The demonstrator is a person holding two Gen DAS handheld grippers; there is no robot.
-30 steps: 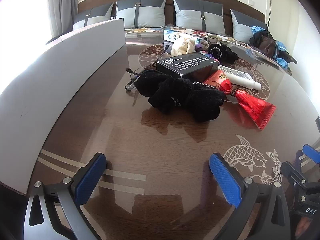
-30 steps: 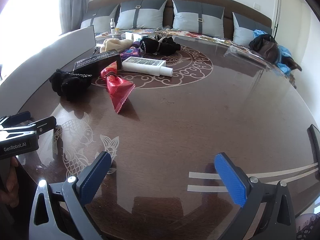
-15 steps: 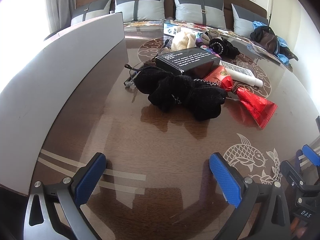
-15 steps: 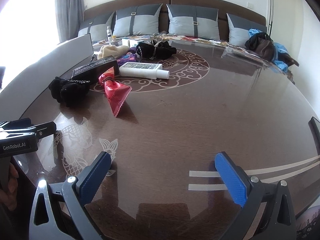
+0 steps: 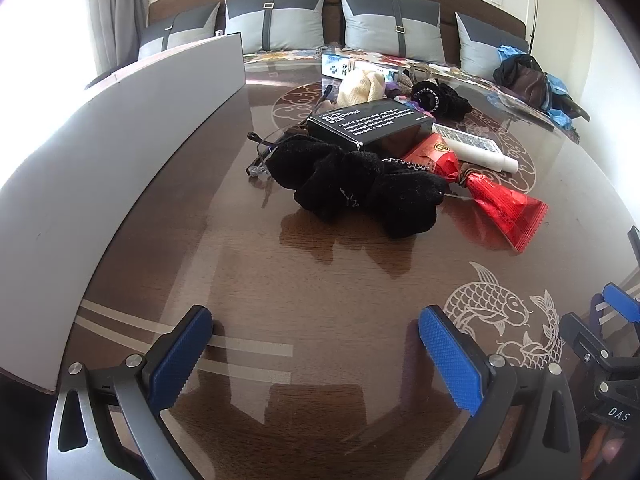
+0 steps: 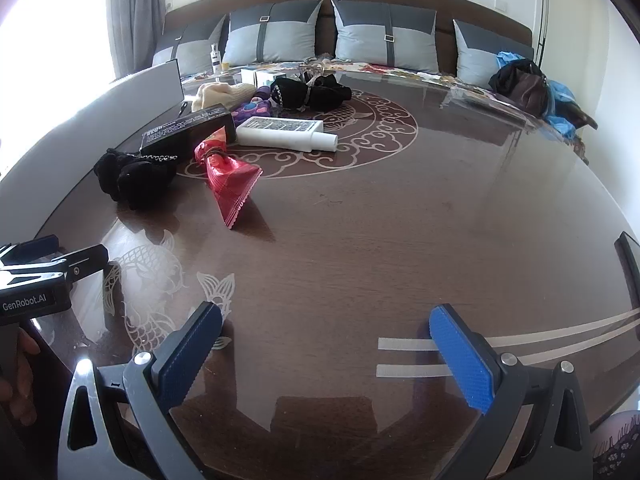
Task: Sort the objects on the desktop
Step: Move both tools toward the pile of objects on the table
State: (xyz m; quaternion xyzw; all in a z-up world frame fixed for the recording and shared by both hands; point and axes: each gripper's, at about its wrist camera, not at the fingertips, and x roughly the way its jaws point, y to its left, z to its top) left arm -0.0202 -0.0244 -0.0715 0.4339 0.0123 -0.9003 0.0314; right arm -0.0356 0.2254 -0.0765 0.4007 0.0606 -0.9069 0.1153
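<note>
Left gripper and right gripper are both hovering low over the table, jaws spread wide, gripping nothing. Clutter is sitting mid-table, well ahead of both: black fabric bundle touching the black box, red packet just beside, white bottle behind it.

- Left gripper low and level, blue pads spread wide — nothing between them.
- Right gripper likewise agape, fingers empty, pointing forward.
- Side by side — each catching the other at frame edge.
- A hand wrapped round the left handle.
</note>
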